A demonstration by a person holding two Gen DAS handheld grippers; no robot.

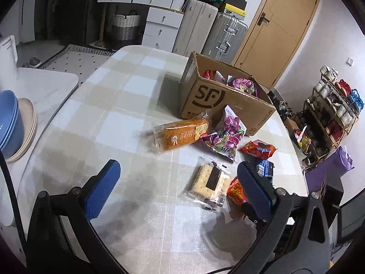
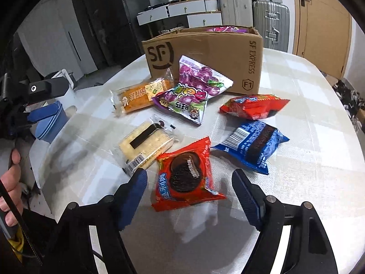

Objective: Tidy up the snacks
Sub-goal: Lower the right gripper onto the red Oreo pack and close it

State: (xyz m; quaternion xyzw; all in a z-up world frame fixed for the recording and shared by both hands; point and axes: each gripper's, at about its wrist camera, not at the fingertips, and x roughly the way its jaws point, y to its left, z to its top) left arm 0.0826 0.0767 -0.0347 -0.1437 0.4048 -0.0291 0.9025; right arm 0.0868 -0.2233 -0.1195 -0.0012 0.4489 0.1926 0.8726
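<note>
An open SF cardboard box (image 1: 219, 98) (image 2: 212, 54) on the checked table holds purple and red snack packs. In front of it lie an orange cake bar (image 1: 182, 133) (image 2: 141, 96), a purple candy bag (image 1: 225, 134) (image 2: 194, 93), a cracker pack (image 1: 211, 182) (image 2: 146, 143), two red packs (image 2: 253, 106) (image 2: 184, 178) and a blue pack (image 2: 251, 148). My left gripper (image 1: 178, 171) is open above the table, left of the crackers. My right gripper (image 2: 189, 178) is open, its fingers either side of the red cookie pack.
Stacked blue bowls and plates (image 1: 13, 125) sit on a side table at left. Suitcases (image 1: 219, 34), white drawers and a door stand behind the table. A cluttered shelf (image 1: 328, 118) is at right. The left gripper shows at the left edge of the right wrist view (image 2: 43, 111).
</note>
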